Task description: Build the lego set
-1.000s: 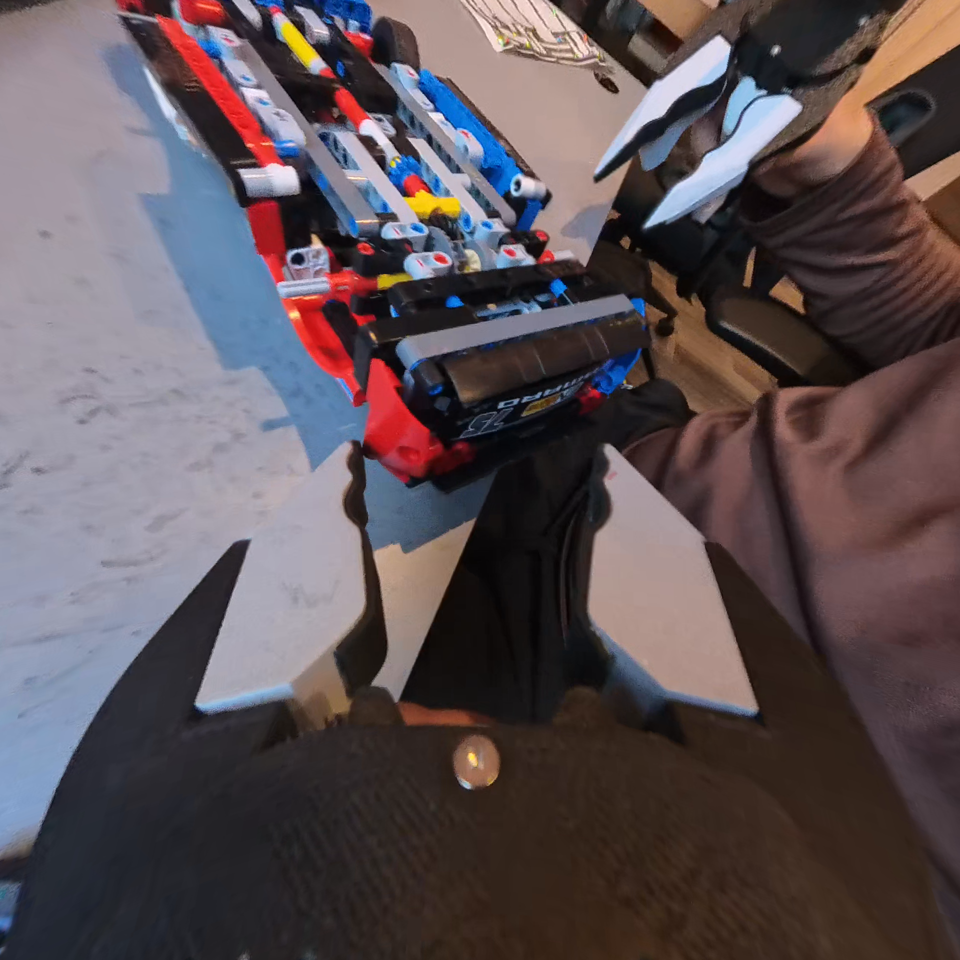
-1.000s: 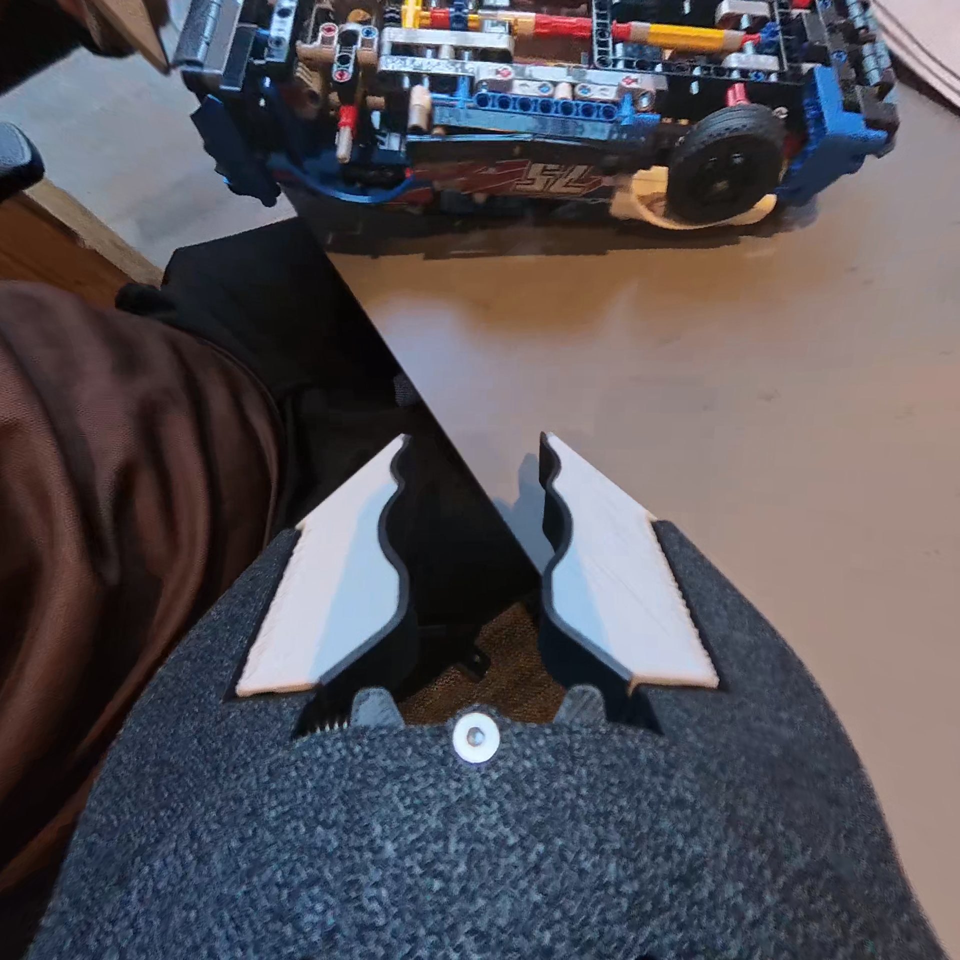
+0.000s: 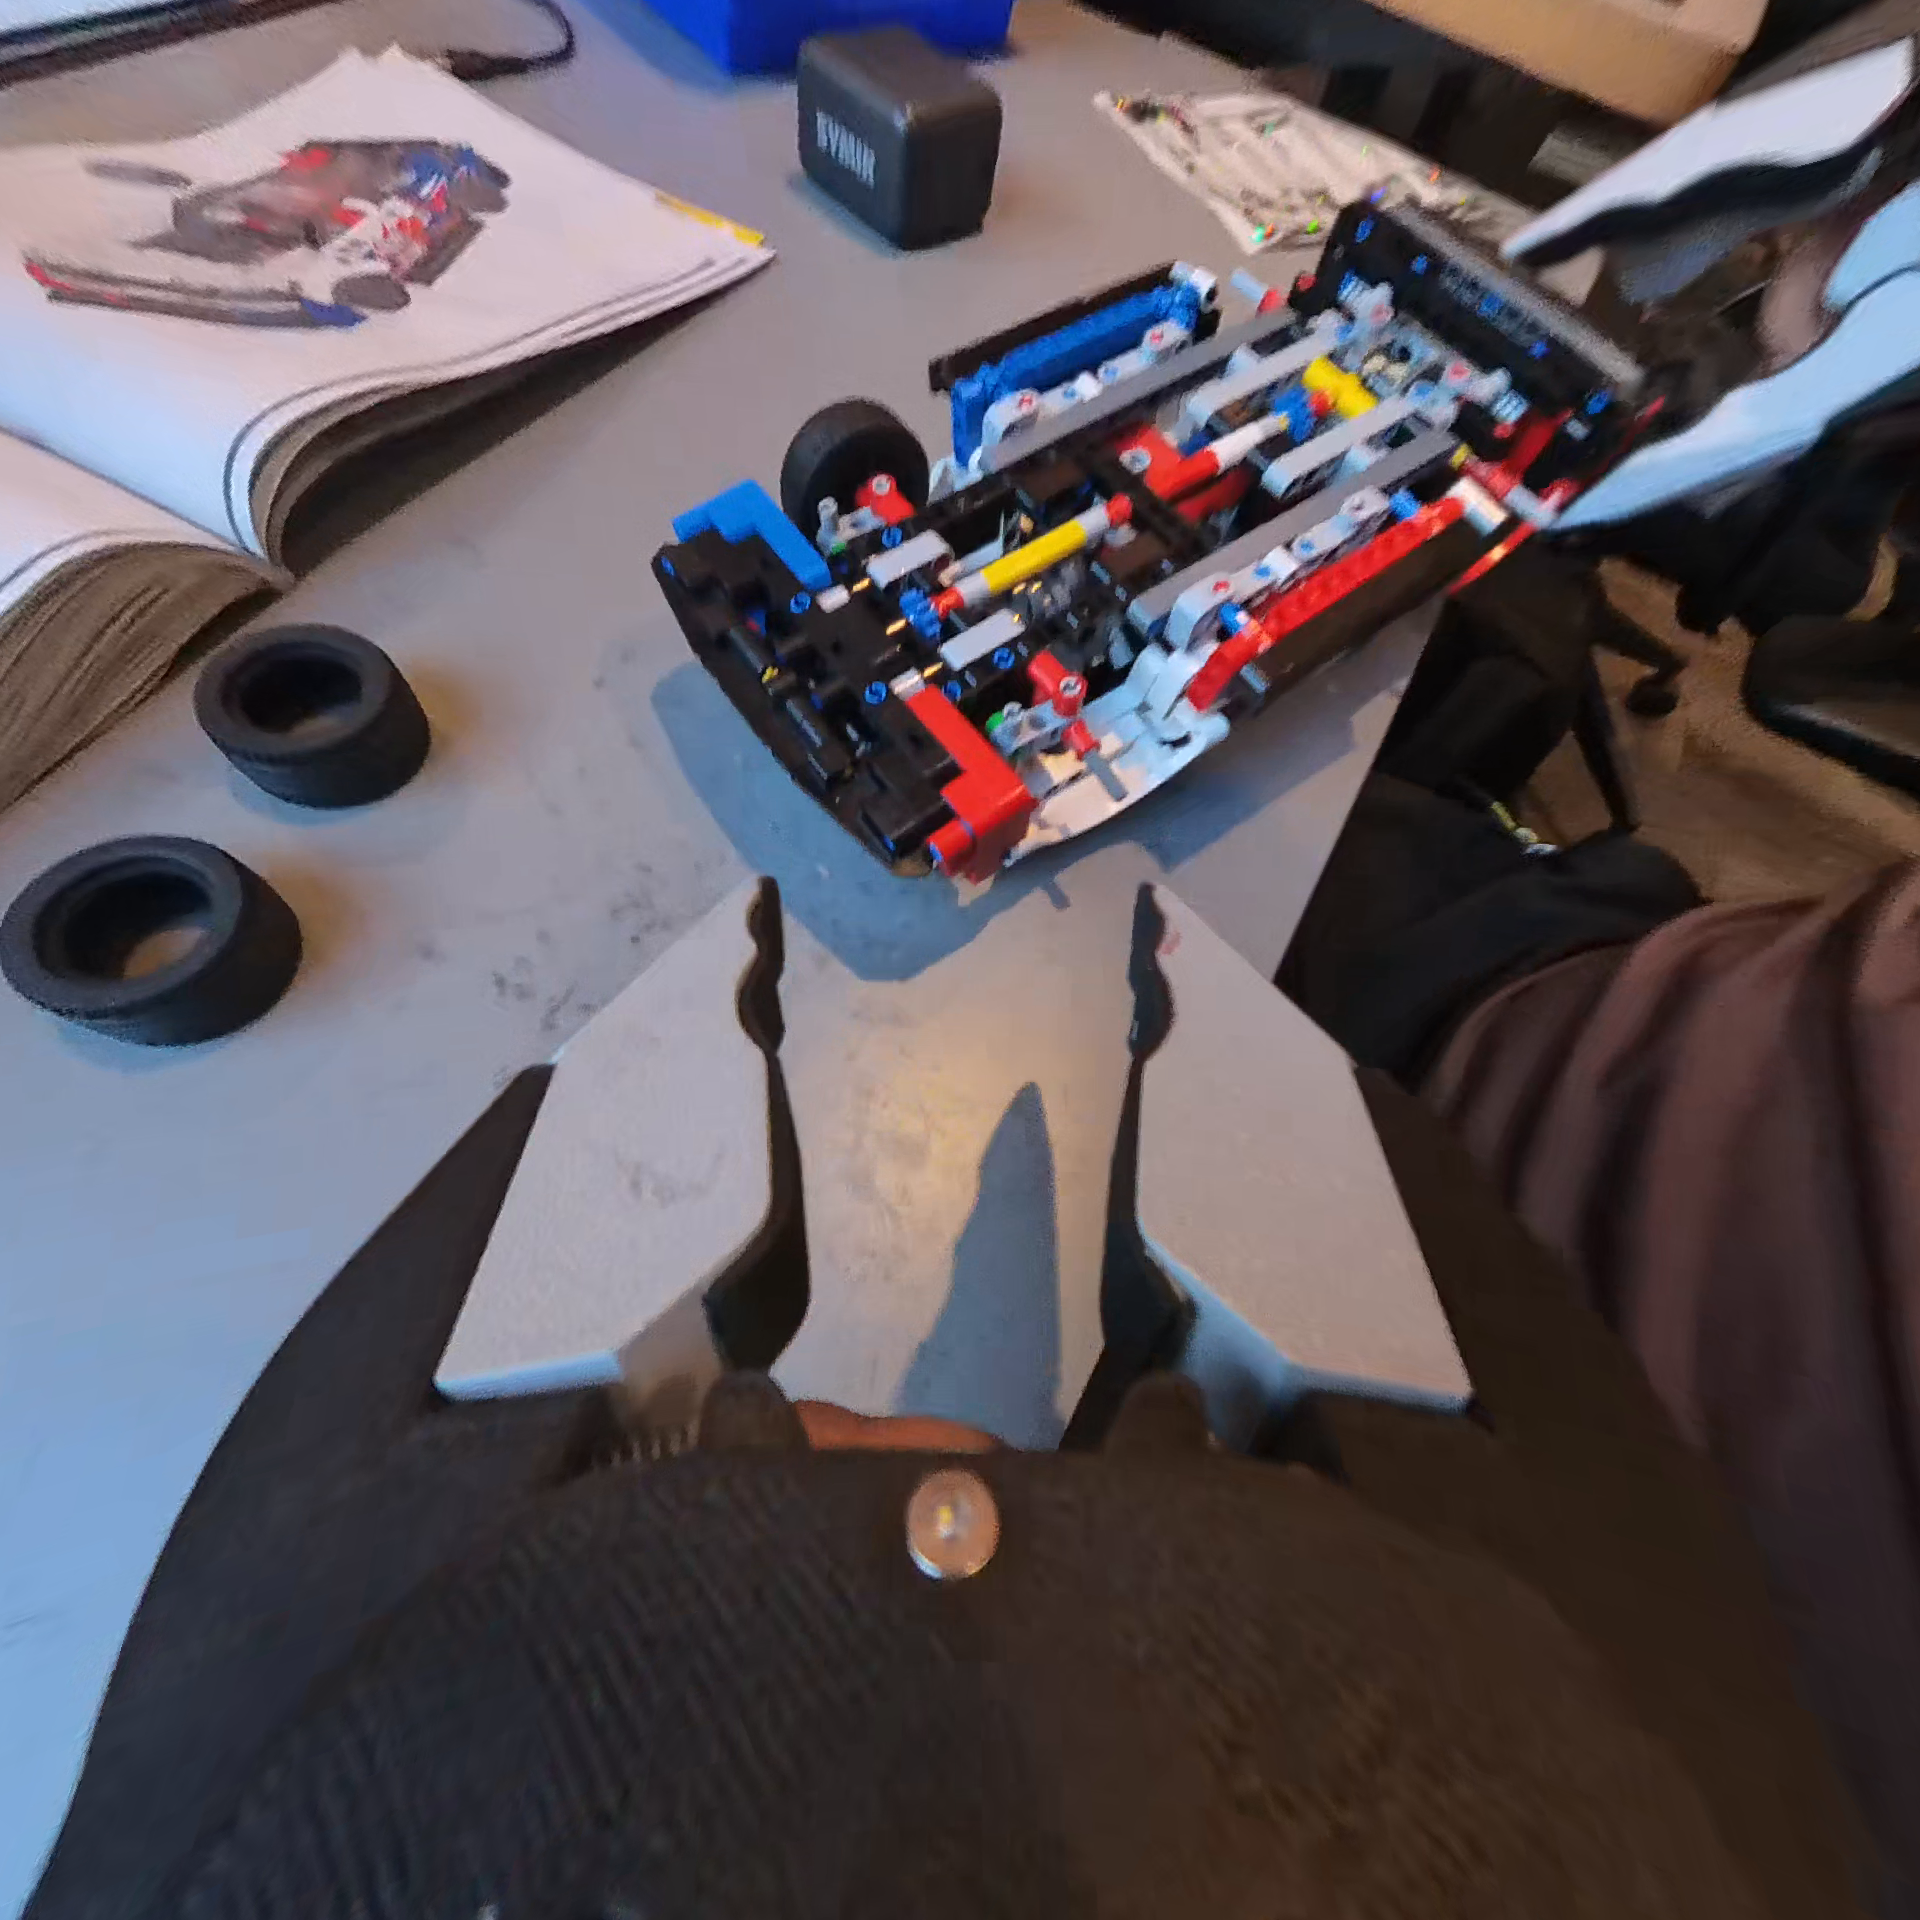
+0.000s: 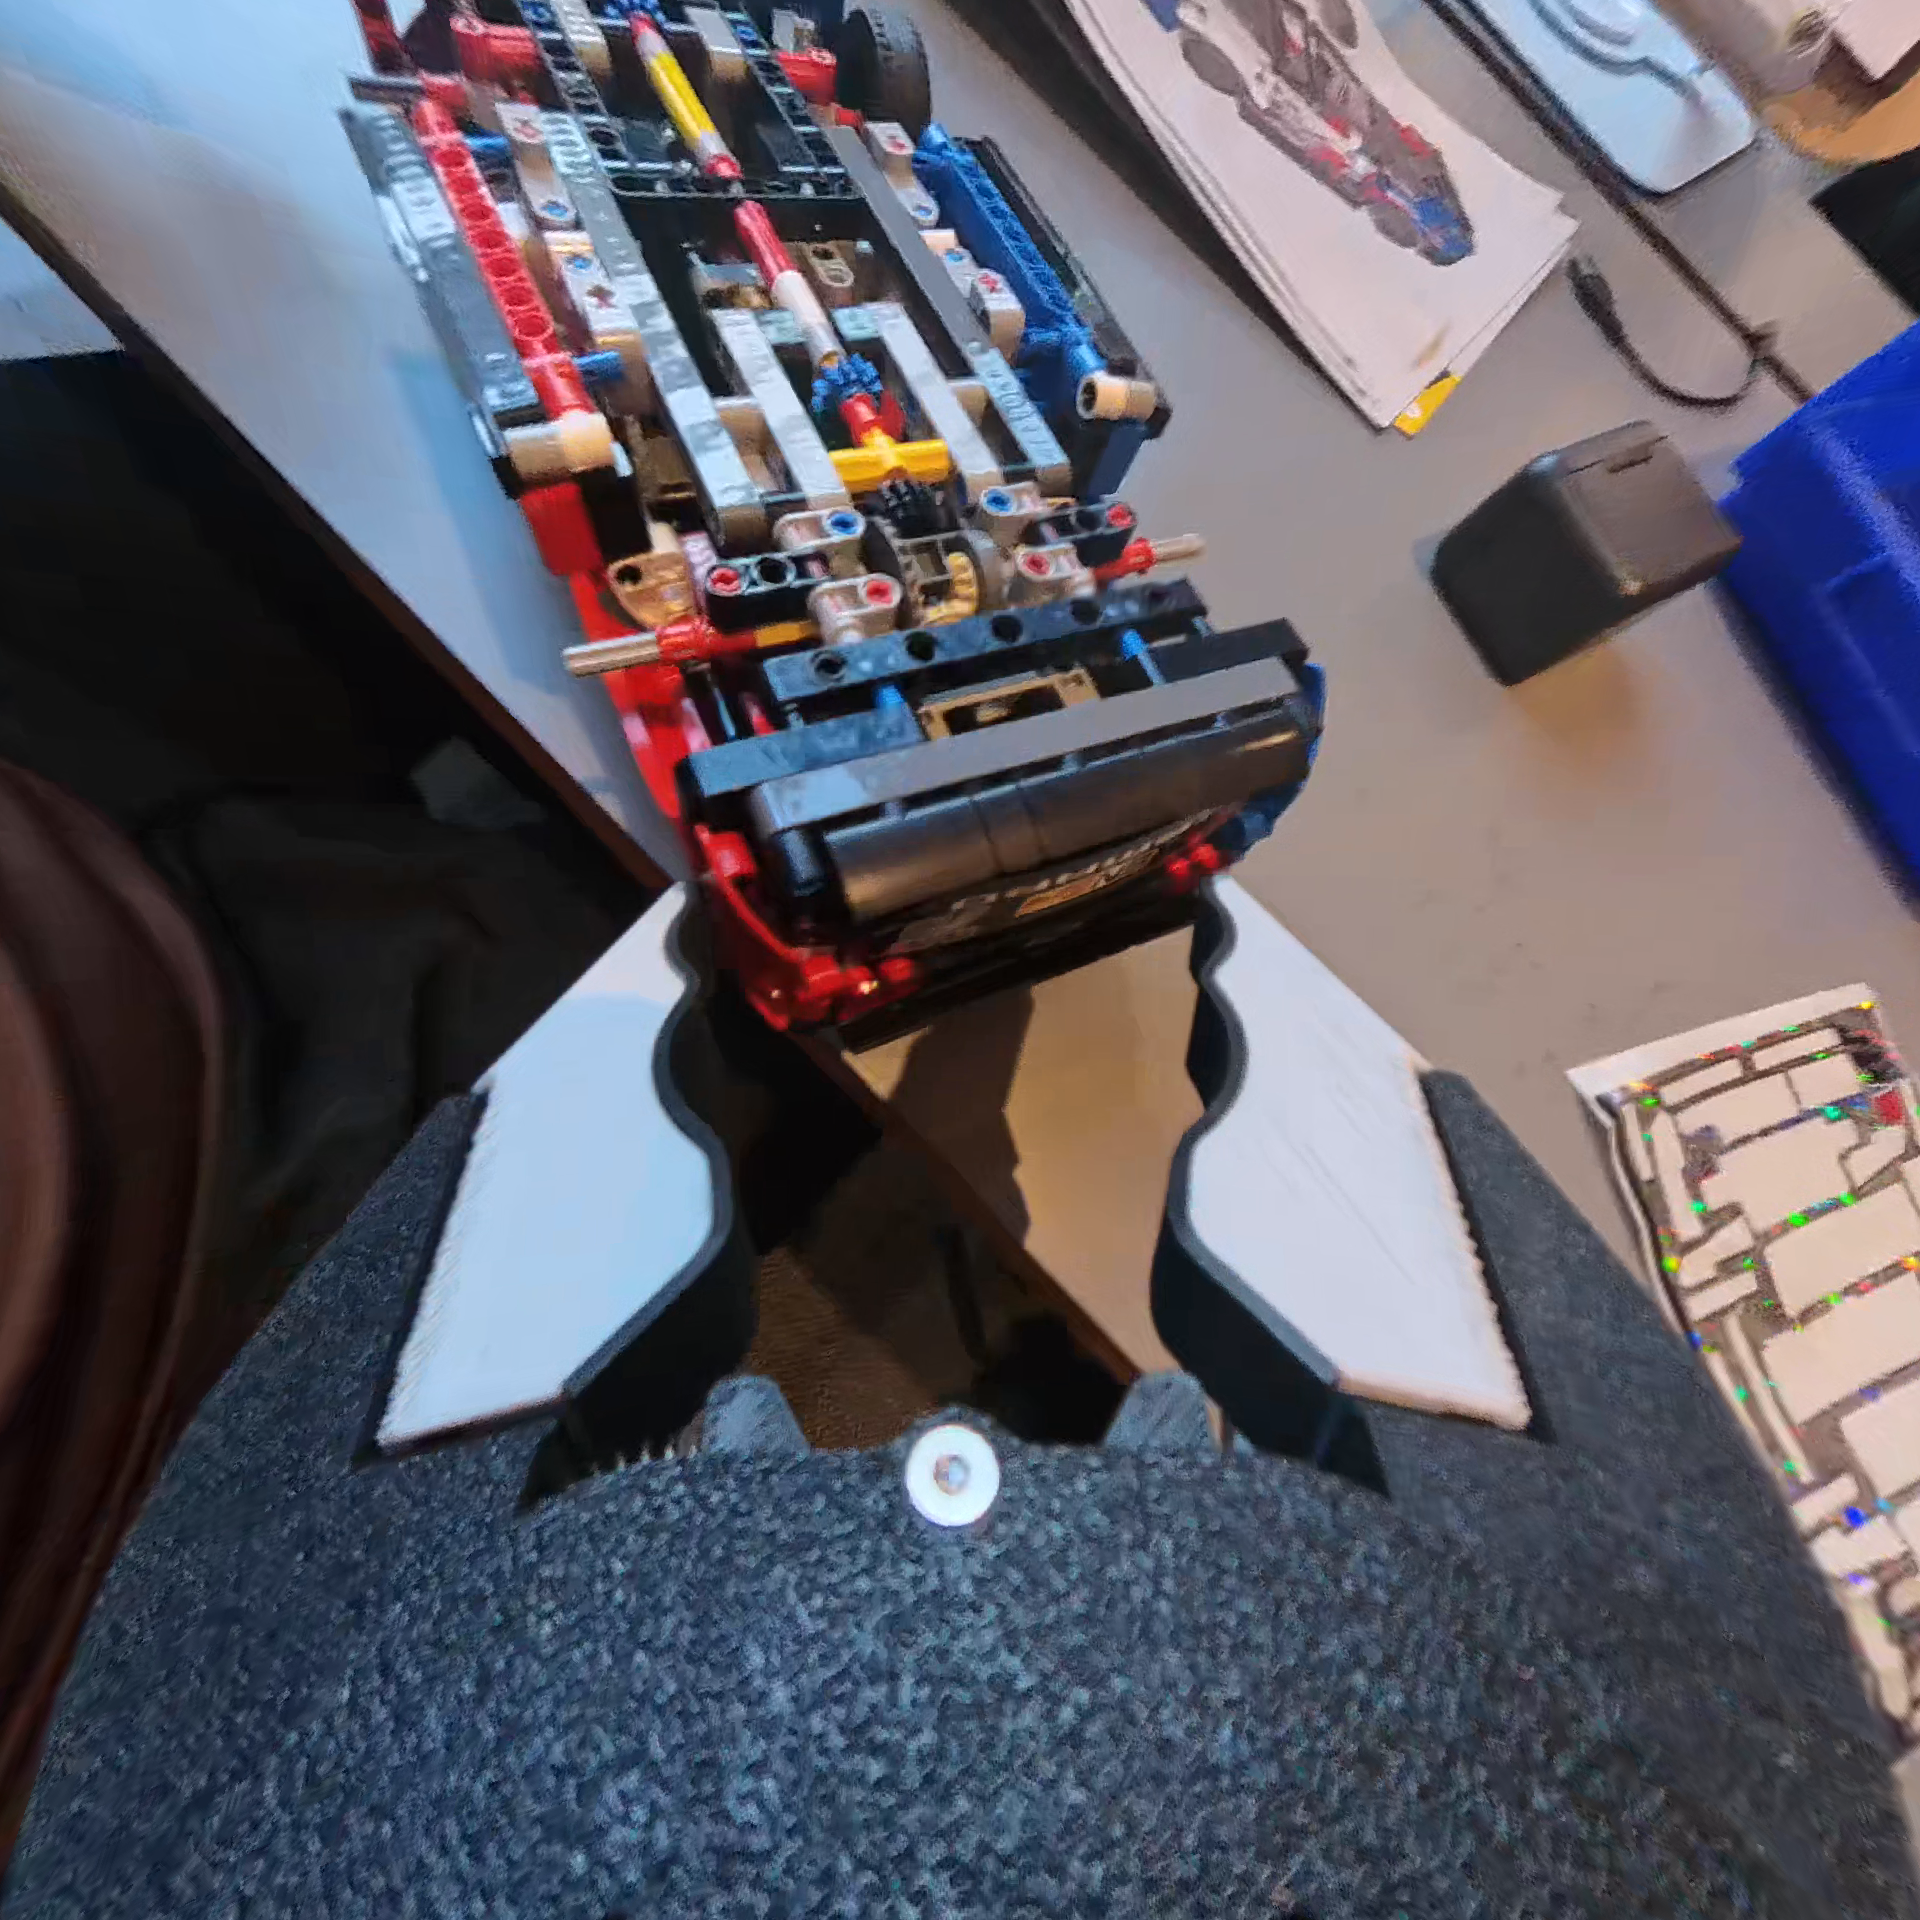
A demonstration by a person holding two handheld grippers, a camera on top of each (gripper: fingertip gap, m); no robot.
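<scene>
The Lego car chassis [image 3: 1122, 561] lies underside up on the grey table [image 3: 520, 644], its front end toward my left gripper [image 3: 951, 914]. That gripper is open and empty, just short of the front end. One black wheel [image 3: 852, 457] is mounted on the car. My right gripper [image 4: 945, 925] is wide open, its fingertips on either side of the car's black and red rear end [image 4: 997, 831], which overhangs the table edge. In the left wrist view the right gripper [image 3: 1714, 312] straddles that far end. I cannot tell whether it touches the car.
Two loose black tyres [image 3: 312, 712] [image 3: 151, 935] lie at the left. An open instruction booklet [image 3: 312, 260] is behind them. A black box [image 3: 899, 151], a blue bin [image 4: 1829, 623] and a sticker sheet [image 4: 1766, 1247] sit nearby. A person's sleeve [image 3: 1714, 1143] is at the right.
My left gripper has swung round from the car's rear end to face its front end. My right gripper has opened wider and moved from the air beside the car to its rear end.
</scene>
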